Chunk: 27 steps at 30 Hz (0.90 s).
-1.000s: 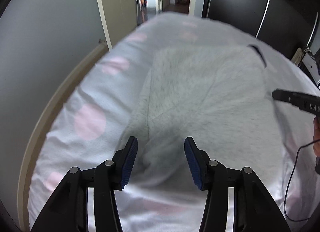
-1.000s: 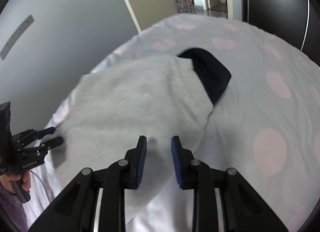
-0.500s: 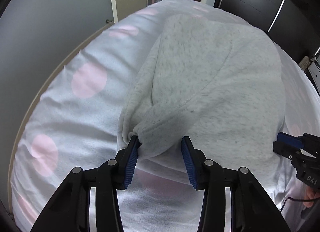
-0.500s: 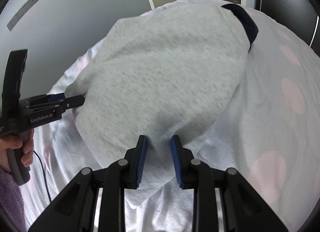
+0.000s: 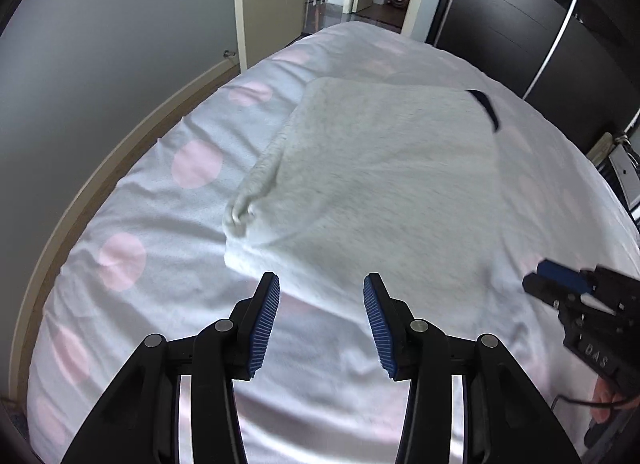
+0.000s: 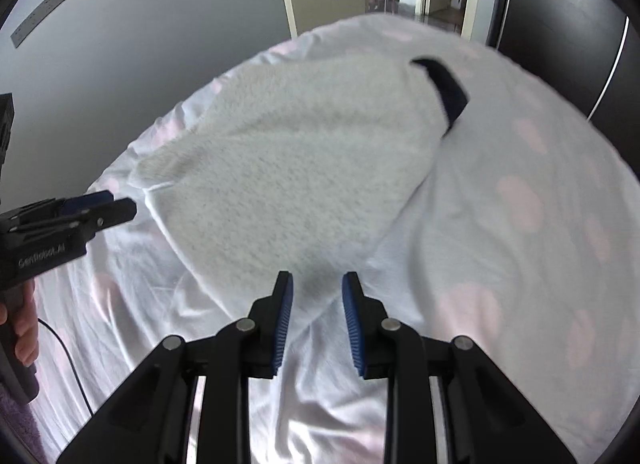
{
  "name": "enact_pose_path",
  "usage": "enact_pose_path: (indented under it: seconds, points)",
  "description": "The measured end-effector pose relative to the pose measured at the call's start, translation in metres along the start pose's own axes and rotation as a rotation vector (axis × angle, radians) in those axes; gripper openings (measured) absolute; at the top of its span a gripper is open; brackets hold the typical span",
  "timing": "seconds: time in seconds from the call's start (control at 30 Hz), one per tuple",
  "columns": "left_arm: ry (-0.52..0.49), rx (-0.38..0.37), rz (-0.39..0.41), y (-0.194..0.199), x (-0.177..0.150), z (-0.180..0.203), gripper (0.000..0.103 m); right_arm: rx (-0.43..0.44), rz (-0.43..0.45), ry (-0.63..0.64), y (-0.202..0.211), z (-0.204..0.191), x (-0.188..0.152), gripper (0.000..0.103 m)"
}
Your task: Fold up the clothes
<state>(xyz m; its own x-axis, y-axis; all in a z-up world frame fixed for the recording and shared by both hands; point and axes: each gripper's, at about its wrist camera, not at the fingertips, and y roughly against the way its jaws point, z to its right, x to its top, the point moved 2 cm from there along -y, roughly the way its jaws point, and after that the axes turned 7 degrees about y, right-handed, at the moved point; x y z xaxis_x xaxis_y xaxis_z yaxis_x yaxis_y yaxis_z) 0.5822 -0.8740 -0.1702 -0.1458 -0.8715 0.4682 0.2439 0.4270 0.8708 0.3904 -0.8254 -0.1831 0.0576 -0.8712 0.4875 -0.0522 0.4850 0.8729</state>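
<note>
Grey fleece sweater (image 5: 384, 191) lies folded on the bed (image 5: 160, 248), we have both left gripper (image 5: 322, 328) and right gripper (image 6: 316, 322) spread, empty; likely tidy-up left.

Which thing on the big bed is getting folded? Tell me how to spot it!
Find the white bedsheet with pale pink dots covering the bed. In its middle lies the folded grey sweater, fuzzy and speckled. It is the only thick, fluffy thing there, and a dark navy collar peeks out at its far corner.
</note>
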Motion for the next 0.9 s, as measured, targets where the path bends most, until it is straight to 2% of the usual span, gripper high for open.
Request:
enact_pose_path:
  seconds: [0.13, 0.23, 0.43, 0.5, 0.53, 0.6, 0.67, 0.9]
  points:
    - [0.014, -0.007, 0.025, 0.043, -0.021, 0.013, 0.048, -0.032, -0.012, 0.013, 0.040, -0.012, -0.012, 0.025]
    - [0.036, -0.001, 0.041, 0.073, -0.045, 0.025, 0.058, -0.035, -0.014, 0.002, 0.074, -0.016, -0.031, 0.025]
    - [0.062, 0.017, 0.059, 0.113, -0.087, 0.046, 0.060, -0.034, 0.014, -0.007, 0.124, -0.022, -0.068, 0.026]
    - [0.065, 0.028, 0.056, 0.122, -0.101, 0.056, 0.062, -0.029, 0.021, -0.022, 0.136, -0.022, -0.079, 0.030]
    - [0.067, 0.025, 0.057, 0.126, -0.109, 0.061, 0.062, -0.024, 0.025, -0.031, 0.141, -0.021, -0.085, 0.038]
    - [0.072, 0.020, 0.057, 0.133, -0.123, 0.071, 0.066, -0.022, 0.035, -0.047, 0.152, -0.020, -0.096, 0.045]
    - [0.083, 0.032, 0.055, 0.138, -0.136, 0.078, 0.072, -0.031, 0.042, -0.053, 0.161, -0.019, -0.107, 0.045]
    - [0.143, 0.078, 0.028, 0.144, -0.174, 0.083, 0.074, -0.044, 0.062, -0.069, 0.185, -0.017, -0.144, 0.046]
